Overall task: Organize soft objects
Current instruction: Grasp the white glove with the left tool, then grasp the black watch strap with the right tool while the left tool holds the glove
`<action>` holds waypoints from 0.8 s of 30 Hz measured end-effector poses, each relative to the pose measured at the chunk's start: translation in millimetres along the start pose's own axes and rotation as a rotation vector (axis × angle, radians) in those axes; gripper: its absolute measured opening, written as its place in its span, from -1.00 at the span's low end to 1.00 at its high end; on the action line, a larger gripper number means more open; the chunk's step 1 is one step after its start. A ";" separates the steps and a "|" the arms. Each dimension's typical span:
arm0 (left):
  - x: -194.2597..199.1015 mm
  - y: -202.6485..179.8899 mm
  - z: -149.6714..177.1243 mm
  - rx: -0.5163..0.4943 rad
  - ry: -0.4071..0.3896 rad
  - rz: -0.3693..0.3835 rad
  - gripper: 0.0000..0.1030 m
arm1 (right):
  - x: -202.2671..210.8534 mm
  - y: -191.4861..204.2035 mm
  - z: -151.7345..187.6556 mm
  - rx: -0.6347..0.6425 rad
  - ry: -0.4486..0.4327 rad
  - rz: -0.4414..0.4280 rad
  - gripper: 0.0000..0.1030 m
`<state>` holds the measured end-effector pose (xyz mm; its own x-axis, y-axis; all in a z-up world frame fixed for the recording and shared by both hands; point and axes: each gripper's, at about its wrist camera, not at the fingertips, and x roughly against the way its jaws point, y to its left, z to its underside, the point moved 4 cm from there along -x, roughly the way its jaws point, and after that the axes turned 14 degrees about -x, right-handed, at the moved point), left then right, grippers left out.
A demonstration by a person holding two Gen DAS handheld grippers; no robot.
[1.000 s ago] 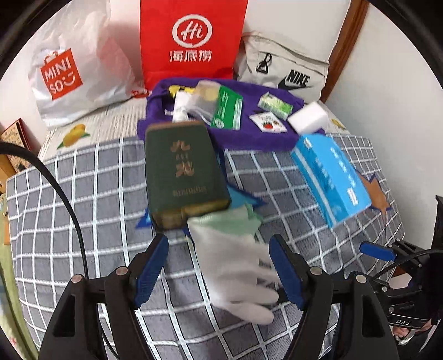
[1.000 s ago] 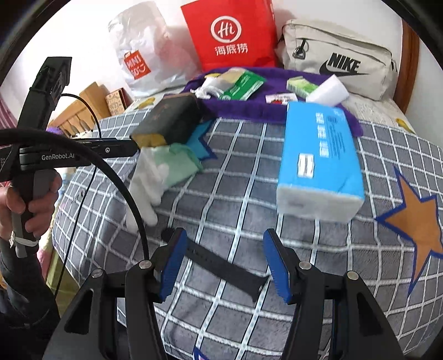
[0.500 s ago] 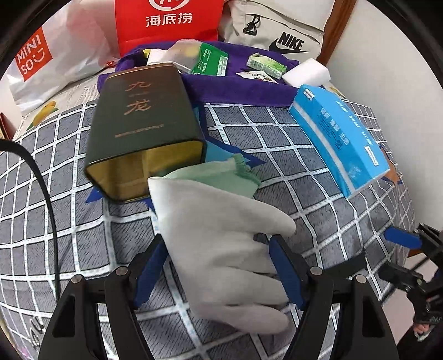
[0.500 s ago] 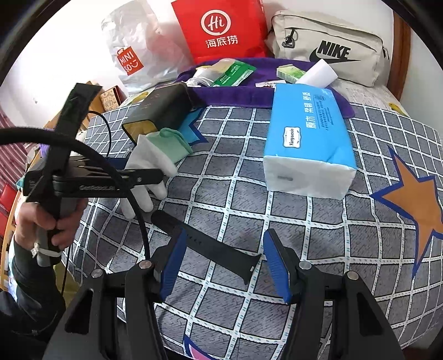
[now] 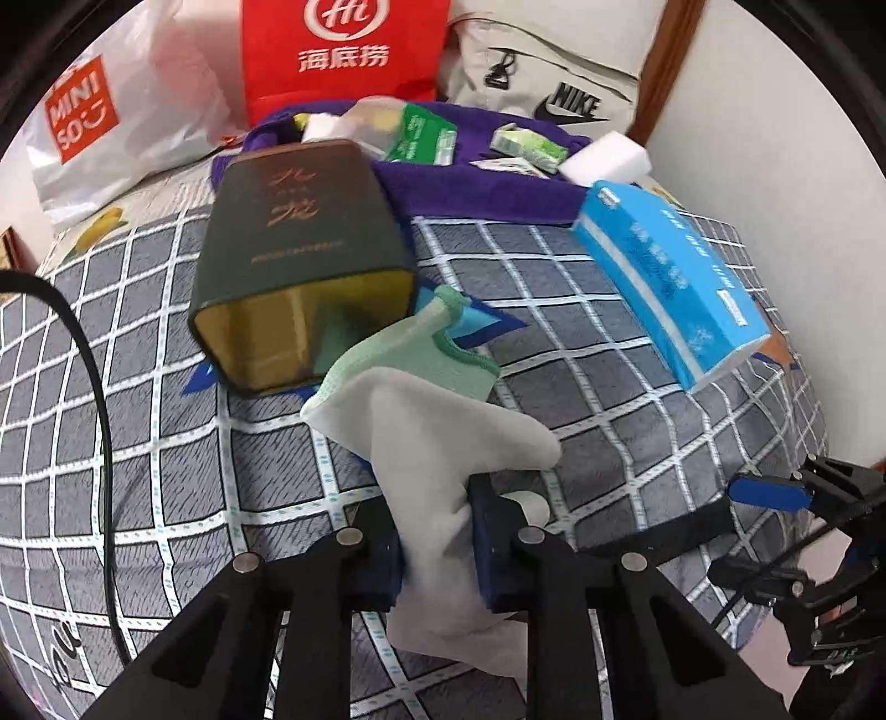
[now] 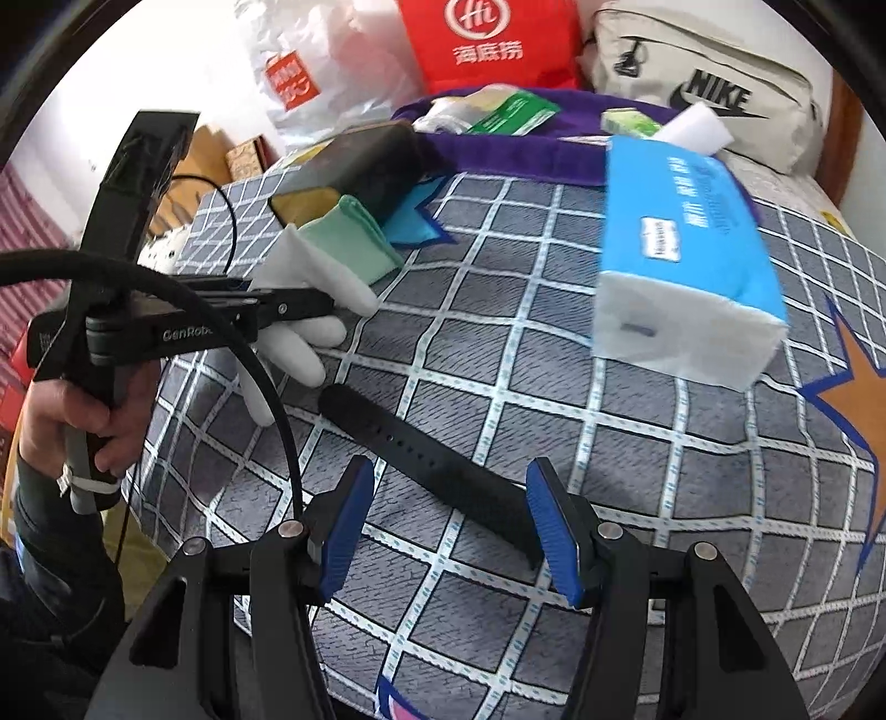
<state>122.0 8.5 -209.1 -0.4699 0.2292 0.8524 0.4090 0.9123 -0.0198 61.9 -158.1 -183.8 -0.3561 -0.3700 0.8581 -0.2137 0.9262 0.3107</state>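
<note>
Your left hand-held gripper (image 5: 437,545) has just been closing, and its blue pads now pinch the white fabric glove with the mint-green knitted cuff (image 5: 426,443) across the finger end. The glove bunches between the jaws; its cuff points away from you toward the open golden mouth of the dark green rectangular tin box (image 5: 302,260), which lies on its side on the grey checked bed cover (image 5: 138,443). From the right wrist view you see the same grip from the side: the left hand-held gripper (image 6: 310,304) sits over the glove (image 6: 326,266), whose loose fingers trail down onto the cover, and your left hand (image 6: 77,421) wraps the handle.

Your right hand-held gripper (image 6: 448,526) stands at a middling width with nothing pressed between its blue pads. It straddles the near end of the black perforated rubber watch strap (image 6: 421,448), which lies flat and diagonal on the cover; whether the pads touch the strap you cannot tell.

The blue plastic-wrapped tissue pack (image 6: 686,243) rests to the right of the strap, well apart from it. Farther back, a purple cloth (image 5: 482,188) carries small packets, and a red paper bag (image 5: 343,50), a white plastic shopping bag (image 5: 111,116) and a beige fabric bag (image 5: 554,72) stand at the wall.
</note>
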 end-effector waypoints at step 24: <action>-3.8 -17.2 6.2 -0.079 -0.158 -0.050 -0.03 | -17.8 1.8 -0.9 0.028 0.006 -0.003 0.11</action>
<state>111.9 -6.0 -215.3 -0.6054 0.2404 0.7587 0.4393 0.8958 0.0667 68.7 -149.8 -198.1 -0.3503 -0.3724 0.8594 -0.2400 0.9226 0.3020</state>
